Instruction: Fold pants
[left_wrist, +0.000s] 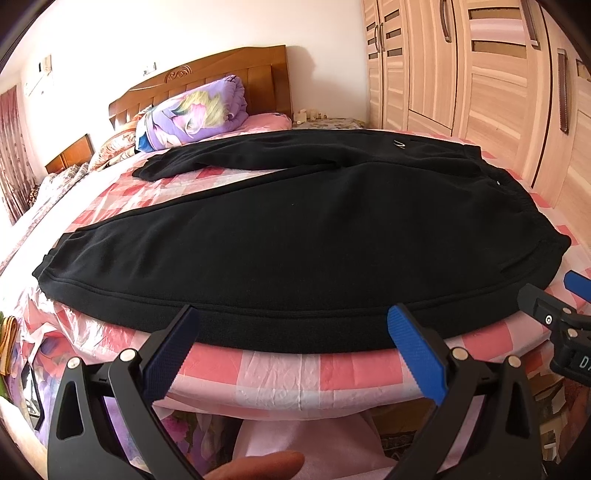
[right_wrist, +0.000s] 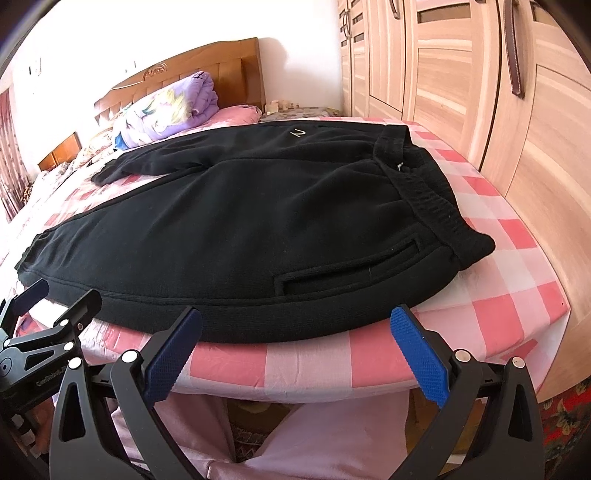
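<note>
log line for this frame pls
stage: pre-grasp | pants: flat on bed, unfolded | left gripper: open, empty | right gripper: open, empty

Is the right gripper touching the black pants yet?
Apart. In the right wrist view, the right gripper is open, and its blue fingertips stop at the near hem of the black pants without clasping any fabric.

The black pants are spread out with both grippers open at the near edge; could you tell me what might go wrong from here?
1. The pants hem lies close to the bed edge; a low grab may pinch the pink checked sheet too.
2. The far leg is bunched, so folding now could trap wrinkles.
3. The left gripper and right gripper sit close together and might collide.
</note>
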